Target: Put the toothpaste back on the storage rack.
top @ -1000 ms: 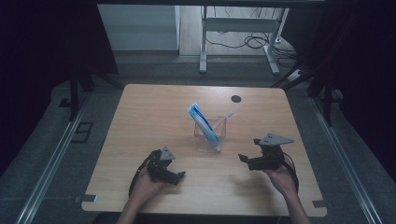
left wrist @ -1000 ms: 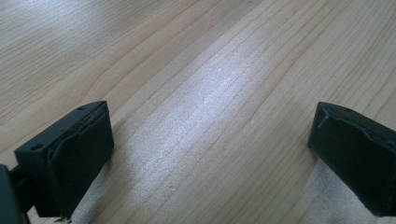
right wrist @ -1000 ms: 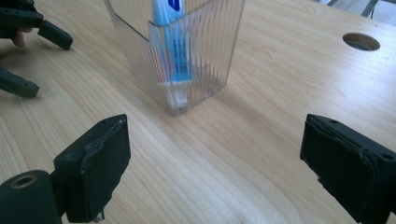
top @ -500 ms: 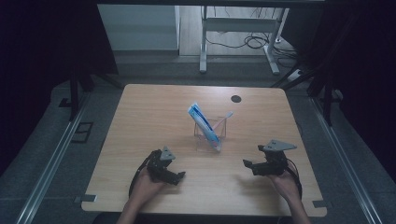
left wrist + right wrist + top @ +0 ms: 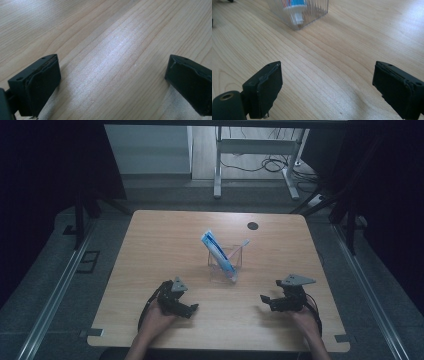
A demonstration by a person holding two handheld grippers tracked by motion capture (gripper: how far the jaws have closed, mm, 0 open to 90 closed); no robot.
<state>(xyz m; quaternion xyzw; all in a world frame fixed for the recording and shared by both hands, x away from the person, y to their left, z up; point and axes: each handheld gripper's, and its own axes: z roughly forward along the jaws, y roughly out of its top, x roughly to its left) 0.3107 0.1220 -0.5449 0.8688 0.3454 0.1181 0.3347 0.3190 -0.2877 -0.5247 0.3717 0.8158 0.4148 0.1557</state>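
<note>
1. Wooden table (image 5: 150, 250) stood on a grey floor in a dim room.
2. At the near edge, the left gripper (image 5: 192, 307) lay low, jaws spread wide, grasping nothing.
3. Near the same edge, the right gripper (image 5: 263, 298) was likewise released and empty.
4. Beyond both, near the centre, a clear holder (image 5: 225, 265) contained a tilted blue toothpaste tube (image 5: 217, 250) and a toothbrush (image 5: 239, 248).
5. Farther back sat a dark round disc (image 5: 253, 225).

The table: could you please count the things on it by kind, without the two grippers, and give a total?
Clear ribbed holder: 1
Blue and white toothpaste tube, standing tilted in the holder: 1
Toothbrush, leaning in the holder: 1
Dark round spot near the far edge of the table: 1
Total: 4
</note>
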